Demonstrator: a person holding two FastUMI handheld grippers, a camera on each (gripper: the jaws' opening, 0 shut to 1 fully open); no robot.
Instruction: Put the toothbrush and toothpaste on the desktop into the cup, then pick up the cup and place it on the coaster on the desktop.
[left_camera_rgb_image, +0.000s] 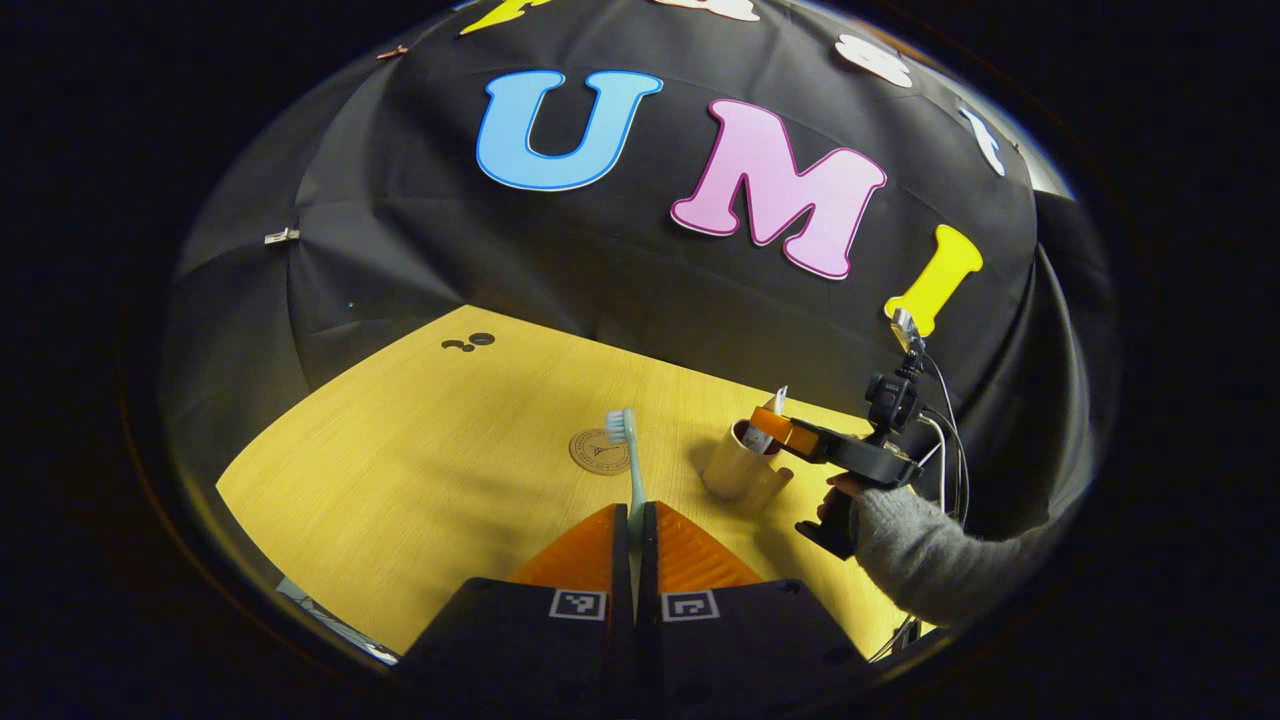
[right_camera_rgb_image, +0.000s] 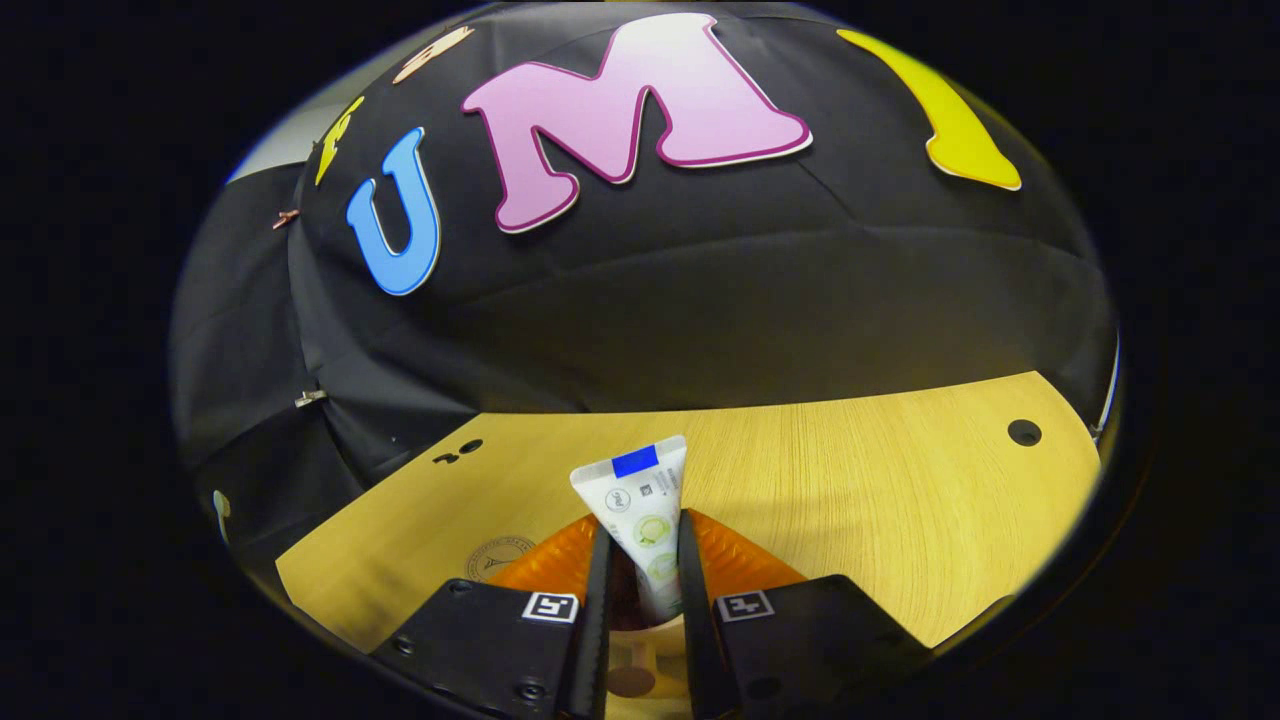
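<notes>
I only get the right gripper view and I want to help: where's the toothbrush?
Observer: The left gripper is shut on the toothbrush, bristles up.
Operator: Is my toothpaste over the cup?
Observer: Yes; the right gripper holds the toothpaste with its lower end in the mouth of the cup.
Operator: How's the coaster placed?
Observer: The coaster lies flat beside the cup, apart from it.

Tabletop (right_camera_rgb_image: 850, 480) pale wood grain, smooth, matt. Toothpaste (right_camera_rgb_image: 640, 500) between right jaws: glossy plastic tube. Toothbrush (left_camera_rgb_image: 628, 450) between left jaws: smooth plastic. Sleeve (left_camera_rgb_image: 920, 550) knitted, rough. Wall cloth (left_camera_rgb_image: 600, 260) matt.
</notes>
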